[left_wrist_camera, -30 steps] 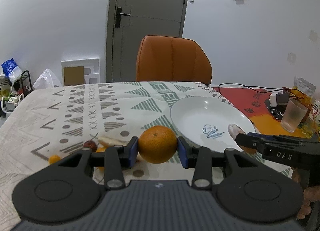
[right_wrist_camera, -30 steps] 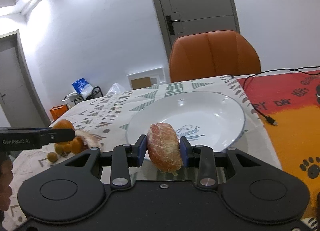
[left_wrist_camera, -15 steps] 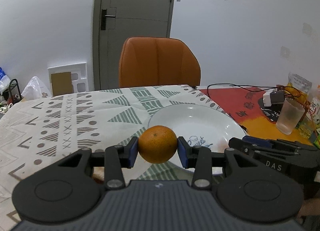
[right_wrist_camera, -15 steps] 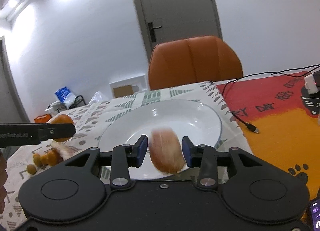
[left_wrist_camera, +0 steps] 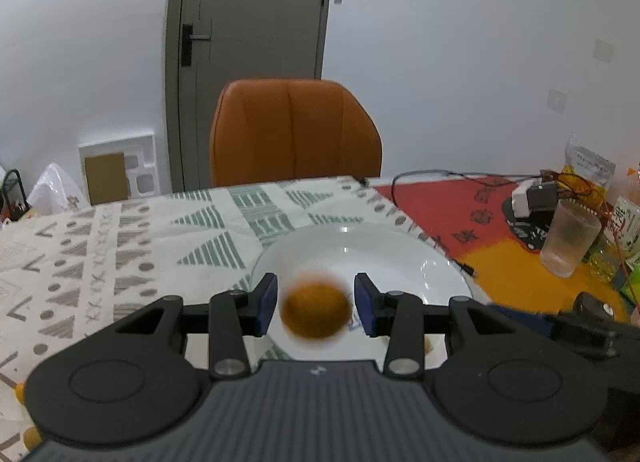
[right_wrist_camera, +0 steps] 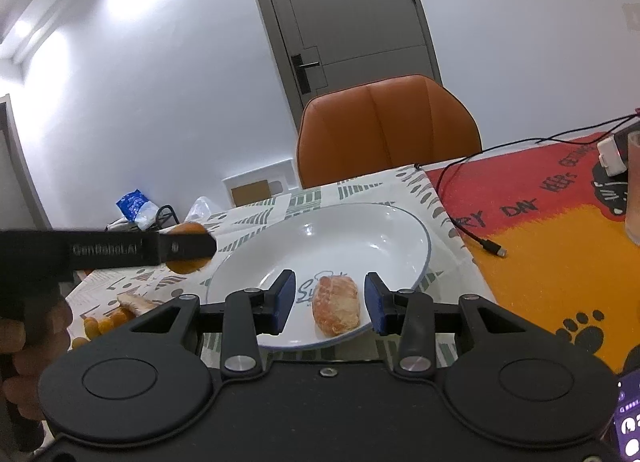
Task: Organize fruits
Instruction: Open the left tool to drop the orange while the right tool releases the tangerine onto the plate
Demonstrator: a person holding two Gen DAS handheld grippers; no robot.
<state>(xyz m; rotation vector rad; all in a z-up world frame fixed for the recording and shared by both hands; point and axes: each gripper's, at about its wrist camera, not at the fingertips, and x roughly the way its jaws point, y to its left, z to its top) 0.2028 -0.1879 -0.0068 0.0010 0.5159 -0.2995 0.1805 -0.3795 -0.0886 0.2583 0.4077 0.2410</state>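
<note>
Over one plate [left_wrist_camera: 360,246]: left hand-held gripper [left_wrist_camera: 316,304], right hand-held gripper [right_wrist_camera: 330,302] released; two fruits [left_wrist_camera: 316,312] [right_wrist_camera: 336,304].

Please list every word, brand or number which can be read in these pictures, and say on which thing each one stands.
"GenRobot.AI", slightly blurred: side of the left gripper.
"Sy...", script partly hidden by the peeled fruit: white plate.
"...RY DAY", then blurred words: red and orange mat.
Bottle label, snack bag, phone screen: too small to read.
</note>
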